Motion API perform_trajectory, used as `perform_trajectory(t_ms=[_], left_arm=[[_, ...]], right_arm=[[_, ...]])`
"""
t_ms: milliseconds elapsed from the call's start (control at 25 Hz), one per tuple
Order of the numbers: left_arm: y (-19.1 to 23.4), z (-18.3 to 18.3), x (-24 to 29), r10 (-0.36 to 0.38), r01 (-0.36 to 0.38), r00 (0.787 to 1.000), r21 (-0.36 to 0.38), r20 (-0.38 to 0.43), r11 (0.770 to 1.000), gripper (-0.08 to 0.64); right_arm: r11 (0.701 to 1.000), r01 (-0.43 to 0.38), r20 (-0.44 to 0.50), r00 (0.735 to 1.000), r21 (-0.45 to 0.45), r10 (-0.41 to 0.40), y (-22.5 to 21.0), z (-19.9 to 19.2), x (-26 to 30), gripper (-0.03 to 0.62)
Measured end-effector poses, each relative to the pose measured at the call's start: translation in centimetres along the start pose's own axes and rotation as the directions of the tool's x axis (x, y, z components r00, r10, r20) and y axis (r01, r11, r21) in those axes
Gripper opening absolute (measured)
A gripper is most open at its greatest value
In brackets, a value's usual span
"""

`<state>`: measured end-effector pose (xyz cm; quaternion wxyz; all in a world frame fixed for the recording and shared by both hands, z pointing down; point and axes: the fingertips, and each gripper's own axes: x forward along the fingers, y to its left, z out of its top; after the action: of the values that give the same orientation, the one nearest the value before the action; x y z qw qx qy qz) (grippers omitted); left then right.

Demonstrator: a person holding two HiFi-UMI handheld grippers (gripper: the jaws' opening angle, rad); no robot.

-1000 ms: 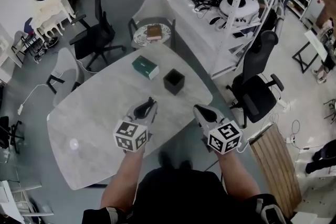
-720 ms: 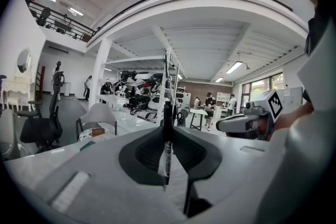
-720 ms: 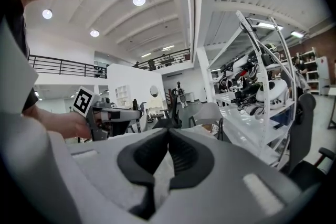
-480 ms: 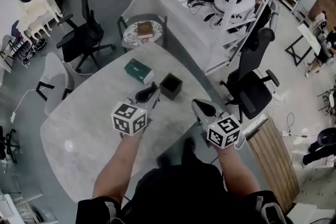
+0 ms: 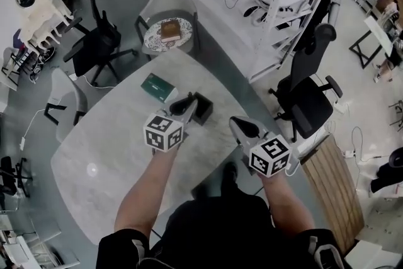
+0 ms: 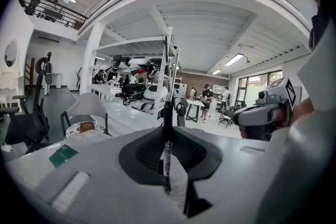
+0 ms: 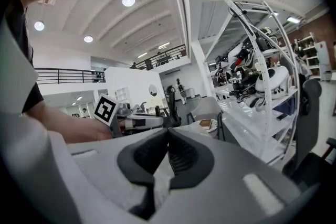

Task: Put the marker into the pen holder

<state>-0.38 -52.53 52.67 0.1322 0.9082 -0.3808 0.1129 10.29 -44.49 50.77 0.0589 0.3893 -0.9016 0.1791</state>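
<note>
A black marker [image 6: 166,150] with white print stands upright between the jaws of my left gripper [image 6: 167,131], which is shut on it. In the head view the left gripper [image 5: 186,104] reaches across the marble table [image 5: 101,142], its tips right at the near left side of the black square pen holder [image 5: 204,111] and partly covering it. My right gripper [image 5: 238,126] hangs near the table's right edge, to the right of the holder. Its jaws are shut with nothing between them [image 7: 168,136].
A green box [image 5: 158,87] lies on the table just left of the holder. Behind the table a grey chair [image 5: 165,6] holds a brown book [image 5: 169,31]. Black office chairs [image 5: 313,94] and a white rack of gear stand to the right.
My left gripper has carried the marker forward and to the right, from mid-table up to the pen holder. The right gripper has barely moved.
</note>
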Motion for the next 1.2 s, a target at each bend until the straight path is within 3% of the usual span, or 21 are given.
perform_trajectory(t_ms=[400,760,1200], left_arm=[[0.6,-3.5,7.4,-0.041,0.046,0.994,0.043,-0.103,0.998,0.054],[1.0,-5.5,9.8,-0.083,0.092,0.983,0.049,-0.164,0.995,0.055],[1.2,-9.3,10.6,-0.071,0.101,0.939,0.074,-0.338,0.992,0.055]], right_arm=[[0.999,0.010,-0.050,0.999,0.050,-0.008,-3.8,-2.2,0.6,0.003],[0.998,0.019,-0.066,0.998,0.061,-0.015,-4.8,-3.0,0.6,0.003],[0.998,0.021,-0.081,0.997,0.065,-0.016,-5.1,-3.4,0.4,0.003]])
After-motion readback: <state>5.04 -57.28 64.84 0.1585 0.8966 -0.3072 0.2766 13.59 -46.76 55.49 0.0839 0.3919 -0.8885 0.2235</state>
